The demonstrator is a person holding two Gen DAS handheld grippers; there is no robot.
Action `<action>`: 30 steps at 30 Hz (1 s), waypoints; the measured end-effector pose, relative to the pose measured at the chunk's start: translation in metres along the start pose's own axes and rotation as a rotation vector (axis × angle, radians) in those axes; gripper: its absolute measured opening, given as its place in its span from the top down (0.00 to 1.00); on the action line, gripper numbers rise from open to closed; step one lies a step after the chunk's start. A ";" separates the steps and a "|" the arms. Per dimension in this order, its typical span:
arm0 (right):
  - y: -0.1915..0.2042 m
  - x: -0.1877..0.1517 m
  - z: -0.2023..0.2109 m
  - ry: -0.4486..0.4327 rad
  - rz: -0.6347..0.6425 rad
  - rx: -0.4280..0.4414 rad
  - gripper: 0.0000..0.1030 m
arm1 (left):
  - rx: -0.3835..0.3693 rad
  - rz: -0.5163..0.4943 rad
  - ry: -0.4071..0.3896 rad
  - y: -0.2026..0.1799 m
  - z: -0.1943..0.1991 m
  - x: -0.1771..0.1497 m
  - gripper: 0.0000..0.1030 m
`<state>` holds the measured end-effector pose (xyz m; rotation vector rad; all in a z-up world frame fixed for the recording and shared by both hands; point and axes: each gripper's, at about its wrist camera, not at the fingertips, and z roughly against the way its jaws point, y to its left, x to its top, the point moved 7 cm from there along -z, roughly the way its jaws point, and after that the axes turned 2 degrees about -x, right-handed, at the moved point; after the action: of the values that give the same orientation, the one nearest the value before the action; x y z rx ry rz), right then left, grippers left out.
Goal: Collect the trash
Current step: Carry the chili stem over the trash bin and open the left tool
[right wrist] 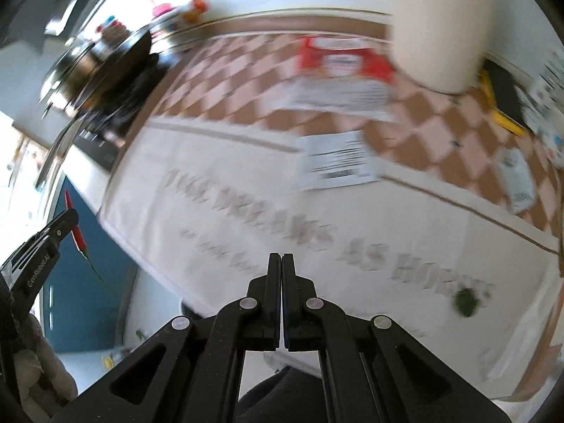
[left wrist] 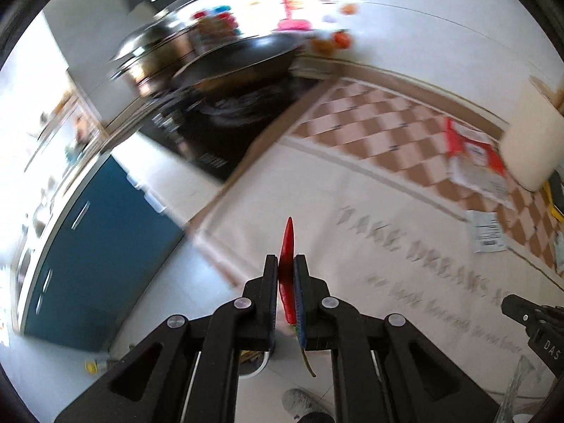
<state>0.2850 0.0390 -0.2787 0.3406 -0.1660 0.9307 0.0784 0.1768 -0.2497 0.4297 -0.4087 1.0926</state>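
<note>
My left gripper (left wrist: 285, 259) is shut on a red chili pepper (left wrist: 287, 243), whose tip pokes out past the fingertips while its green stem hangs down behind them. The same chili (right wrist: 75, 231) shows at the left edge of the right wrist view, clamped in the left gripper (right wrist: 72, 216) above the counter's edge. My right gripper (right wrist: 281, 258) is shut with nothing between its fingers, over the white printed cloth (right wrist: 317, 232). Its black tip (left wrist: 509, 305) enters the left wrist view at lower right. A green scrap (right wrist: 465, 301) lies on the cloth to the right.
On the checkered mat (right wrist: 246, 77) lie a red and white packet (right wrist: 342, 70), a white printed slip (right wrist: 338, 165) and a small wrapper (right wrist: 518, 179). A cream container (right wrist: 440, 28) stands behind them. A black wok (left wrist: 243, 60) and pot sit on the stove; a blue cabinet front (left wrist: 102, 246) is below.
</note>
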 end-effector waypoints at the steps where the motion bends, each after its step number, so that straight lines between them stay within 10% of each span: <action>1: 0.014 -0.004 -0.003 0.006 0.018 0.009 1.00 | 0.012 0.022 0.008 0.017 -0.001 -0.007 0.94; 9: 0.153 -0.065 -0.056 0.109 0.207 0.088 1.00 | 0.075 0.208 0.126 0.148 -0.033 -0.091 0.94; 16: 0.263 -0.142 -0.149 0.231 0.359 0.148 1.00 | -0.002 0.410 0.373 0.233 -0.136 -0.198 0.94; 30: 0.336 -0.279 -0.443 0.420 0.569 0.175 1.00 | -0.175 0.748 0.619 0.274 -0.389 -0.395 0.94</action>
<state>-0.1540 0.1706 -0.7003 0.2540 0.2192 1.5627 -0.2889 0.1903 -0.7467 -0.2583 -0.0976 1.8186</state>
